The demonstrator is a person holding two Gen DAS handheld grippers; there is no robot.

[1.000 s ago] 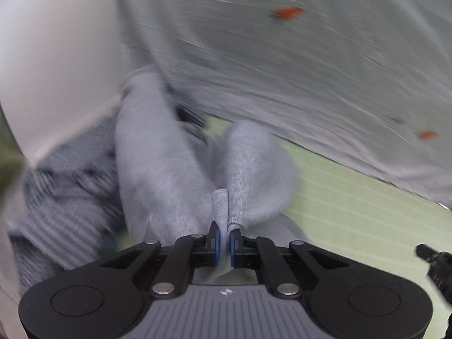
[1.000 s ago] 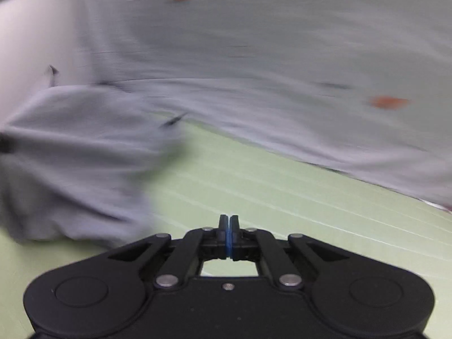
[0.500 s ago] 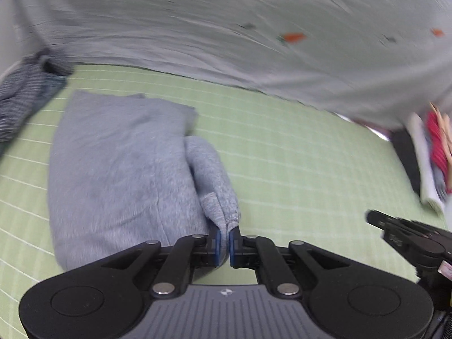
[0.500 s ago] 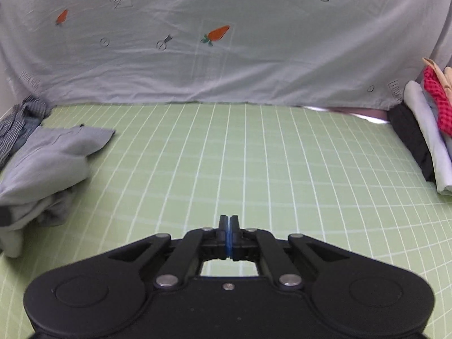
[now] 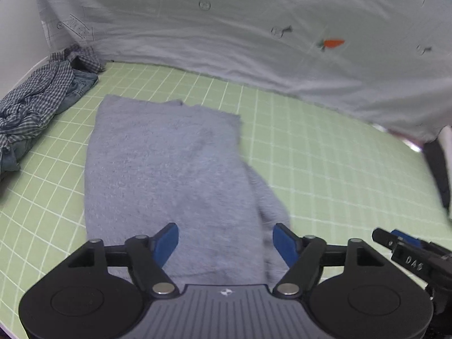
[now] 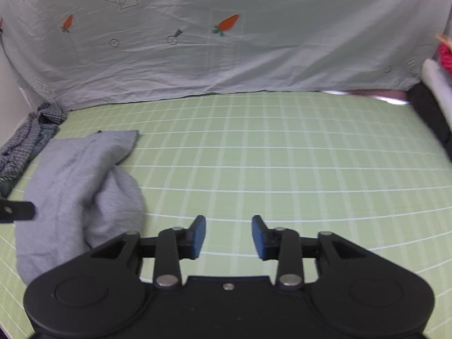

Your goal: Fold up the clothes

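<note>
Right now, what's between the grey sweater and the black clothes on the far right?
Only bare green grid mat lies between the grey sweater and the black clothes, as the right wrist view shows.

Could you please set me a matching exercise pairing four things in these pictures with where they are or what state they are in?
Things:
1. grey fleece garment
2. crumpled blue checked shirt
3. left gripper
4. orange carrot print

Places or states:
A. on the pale backdrop sheet
B. heaped at the mat's far left edge
C. open, holding nothing
D. lying flat on the green grid mat

Pairs: 1-D, 2-B, 3-C, 4-A
</note>
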